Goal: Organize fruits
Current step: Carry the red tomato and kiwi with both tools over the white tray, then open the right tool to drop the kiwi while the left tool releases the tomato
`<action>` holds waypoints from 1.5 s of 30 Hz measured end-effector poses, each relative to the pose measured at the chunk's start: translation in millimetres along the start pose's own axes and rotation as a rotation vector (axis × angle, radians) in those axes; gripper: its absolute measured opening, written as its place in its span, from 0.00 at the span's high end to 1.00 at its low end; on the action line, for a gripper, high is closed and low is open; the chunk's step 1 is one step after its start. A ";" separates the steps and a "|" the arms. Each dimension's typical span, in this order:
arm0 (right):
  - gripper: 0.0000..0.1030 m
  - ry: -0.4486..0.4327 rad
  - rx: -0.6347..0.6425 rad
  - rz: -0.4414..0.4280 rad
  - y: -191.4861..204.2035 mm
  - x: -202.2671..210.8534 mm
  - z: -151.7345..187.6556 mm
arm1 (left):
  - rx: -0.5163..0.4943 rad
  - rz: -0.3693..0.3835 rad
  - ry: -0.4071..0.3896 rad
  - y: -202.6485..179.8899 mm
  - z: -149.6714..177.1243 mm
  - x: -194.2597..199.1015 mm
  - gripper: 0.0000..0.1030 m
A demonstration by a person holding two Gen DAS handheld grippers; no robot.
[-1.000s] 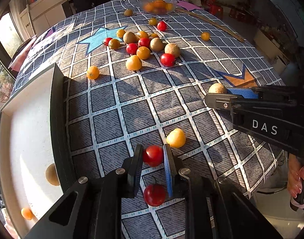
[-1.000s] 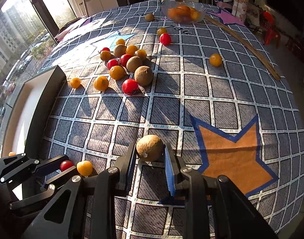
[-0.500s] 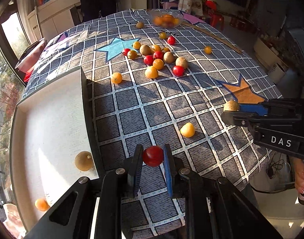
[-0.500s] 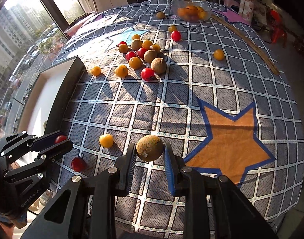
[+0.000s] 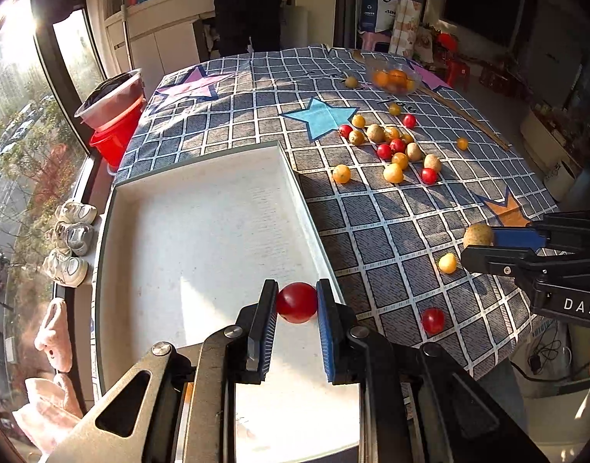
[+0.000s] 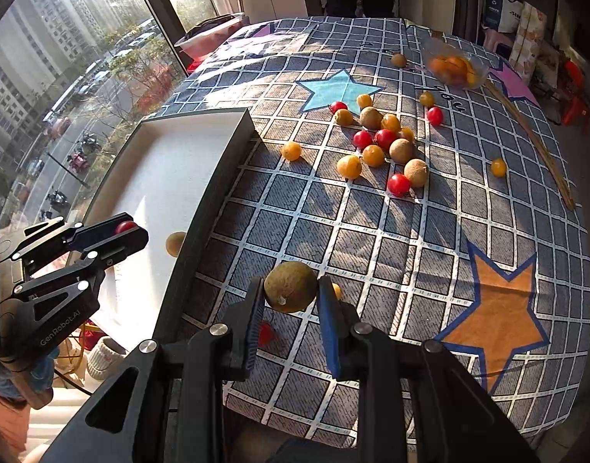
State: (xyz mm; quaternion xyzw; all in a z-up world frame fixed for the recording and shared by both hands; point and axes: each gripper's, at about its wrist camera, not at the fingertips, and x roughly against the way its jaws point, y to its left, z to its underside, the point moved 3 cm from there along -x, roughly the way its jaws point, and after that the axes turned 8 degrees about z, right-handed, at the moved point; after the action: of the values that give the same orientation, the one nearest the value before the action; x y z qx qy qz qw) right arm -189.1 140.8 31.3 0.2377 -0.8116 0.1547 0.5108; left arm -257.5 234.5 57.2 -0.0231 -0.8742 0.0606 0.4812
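My left gripper [image 5: 296, 303] is shut on a red cherry tomato [image 5: 297, 302] and hangs over the near part of the white tray [image 5: 202, 231]. In the right wrist view that left gripper [image 6: 129, 233] shows at the left, above the tray [image 6: 167, 162], with the tomato [image 6: 125, 226] between its fingers. My right gripper [image 6: 291, 289] is shut on a brown round fruit [image 6: 291, 286], held above the checked tablecloth [image 6: 372, 231] just right of the tray's dark wall. The left wrist view shows the right gripper [image 5: 473, 242] at the right edge, gripping the brown fruit [image 5: 477, 235].
A heap of red, orange and brown fruits [image 6: 384, 146] lies mid-table. A clear bowl of oranges [image 6: 453, 67] stands at the back. One brown fruit [image 6: 174, 243] lies in the tray. A red tomato [image 5: 433, 320] and a yellow fruit [image 5: 447, 263] lie near the front edge. A wooden stick [image 6: 534, 146] runs along the right.
Both grippers have risen and swung left with their fruits. The left one went from above the cloth to over the tray; the right one came up close to the tray's wall.
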 end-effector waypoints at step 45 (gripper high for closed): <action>0.45 0.094 0.356 0.003 143.6 -86.9 -47.0 | 0.170 -0.165 0.099 117.7 11.1 -50.7 0.78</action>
State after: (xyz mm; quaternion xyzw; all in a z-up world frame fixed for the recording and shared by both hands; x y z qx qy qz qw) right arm -199.9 304.4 -28.2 0.3156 -0.7469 0.3074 0.4980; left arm -241.8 345.3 -6.2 0.0866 -0.8401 0.0936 0.5273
